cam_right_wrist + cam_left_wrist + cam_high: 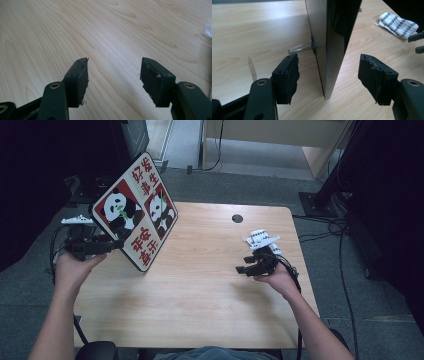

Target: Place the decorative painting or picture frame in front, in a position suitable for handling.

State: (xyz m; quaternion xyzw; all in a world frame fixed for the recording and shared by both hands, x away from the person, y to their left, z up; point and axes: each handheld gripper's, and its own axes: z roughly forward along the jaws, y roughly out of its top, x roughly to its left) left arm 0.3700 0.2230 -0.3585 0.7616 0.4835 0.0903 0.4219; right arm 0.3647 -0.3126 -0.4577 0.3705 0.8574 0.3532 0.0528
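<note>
A square picture board (135,210) with two pandas and red characters stands tilted on one corner at the table's left side. My left gripper (112,243) reaches it from the left. In the left gripper view the board's dark back and thin edge (332,50) stand between the two jaws, which are apart on either side without touching it, so my left gripper (329,75) is open. A wire stand (300,47) sticks out of the board's back. My right gripper (242,269) hovers over the right half of the table, open (113,75), with bare wood between its fingers.
The wooden table (200,290) has a round cable hole (237,218) near its far edge. A white patterned cloth (398,24) lies on the table near the right gripper. Cables run over the grey floor at the right (345,270). Dark furniture stands at the left and right.
</note>
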